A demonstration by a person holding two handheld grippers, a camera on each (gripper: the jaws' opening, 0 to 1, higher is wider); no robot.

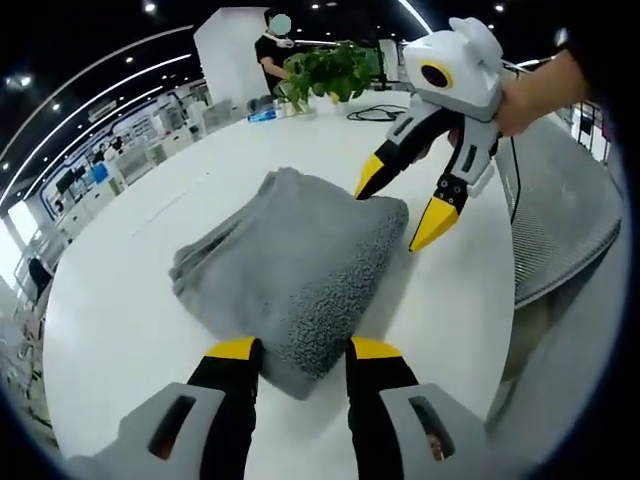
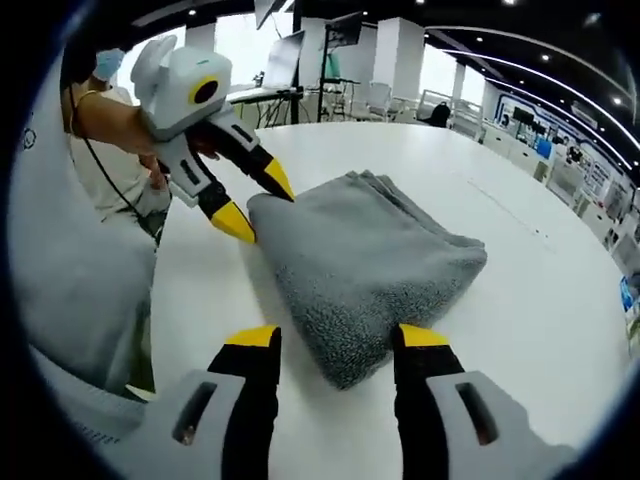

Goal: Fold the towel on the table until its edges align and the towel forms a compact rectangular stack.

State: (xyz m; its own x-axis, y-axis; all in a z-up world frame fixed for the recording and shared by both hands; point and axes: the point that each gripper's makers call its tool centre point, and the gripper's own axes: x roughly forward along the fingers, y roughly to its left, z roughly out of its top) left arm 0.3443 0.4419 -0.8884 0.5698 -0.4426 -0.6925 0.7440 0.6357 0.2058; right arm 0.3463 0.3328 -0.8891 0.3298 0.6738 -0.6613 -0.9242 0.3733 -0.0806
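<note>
one towel (image 1: 300, 270) (folded), two tongs (image 1: 300, 352), perhaps one plant (image 1: 325, 72)

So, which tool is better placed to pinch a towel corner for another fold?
Left, narrowly. The left tool and right tool both stand open astride opposite corners of the towel; the right one's outer tip seems farther off the cloth.

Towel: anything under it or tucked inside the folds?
The grey towel lies folded, directly on the white table. Stacked layers show at one edge; what lies between or beneath them is covered. Both grippers straddle opposite corners, jaws open.
</note>
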